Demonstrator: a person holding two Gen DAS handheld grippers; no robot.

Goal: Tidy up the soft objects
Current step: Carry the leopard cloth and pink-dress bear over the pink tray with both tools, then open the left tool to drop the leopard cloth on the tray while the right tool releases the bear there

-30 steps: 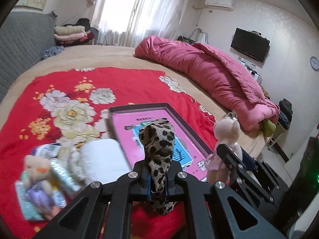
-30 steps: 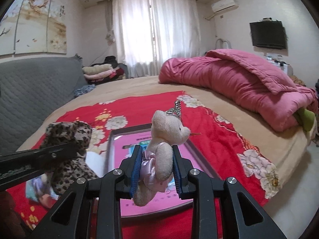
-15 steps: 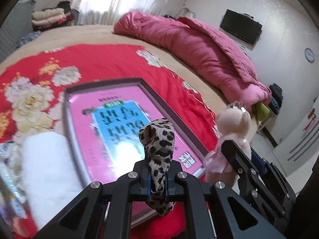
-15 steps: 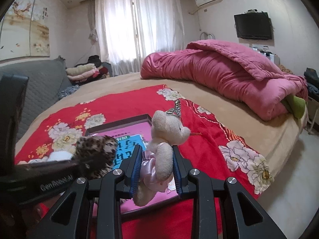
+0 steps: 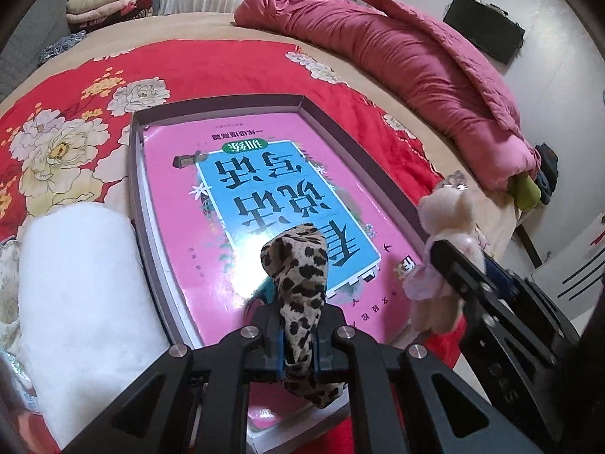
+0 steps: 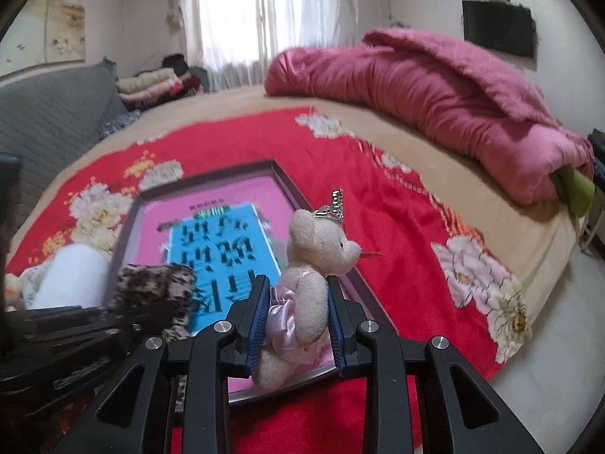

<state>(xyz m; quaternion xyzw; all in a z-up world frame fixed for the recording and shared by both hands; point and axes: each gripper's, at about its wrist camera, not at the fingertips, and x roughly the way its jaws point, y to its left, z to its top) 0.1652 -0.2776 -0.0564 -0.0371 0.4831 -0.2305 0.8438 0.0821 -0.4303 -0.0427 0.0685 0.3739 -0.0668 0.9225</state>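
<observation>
Left wrist view: the left gripper is clamped on a leopard-print soft toy, pinched thin between the blue pads and held over the near end of the shallow dark tray, which carries a pink book. The grip is narrow and low on the toy, so the floppy upper part could swing and, on release, tumble over the tray's near rim onto the red floral blanket. A white towel roll lies just beside the tray's left wall and could be nudged.

Right wrist view: the right gripper is closed around a cream bear toy in a pink dress with a silver crown, at the tray's near right corner. This picture is blurred. The bear sits close to the tray's right wall; let go here, it may land astride the rim. The other gripper is near on the left, so the two could collide.
</observation>
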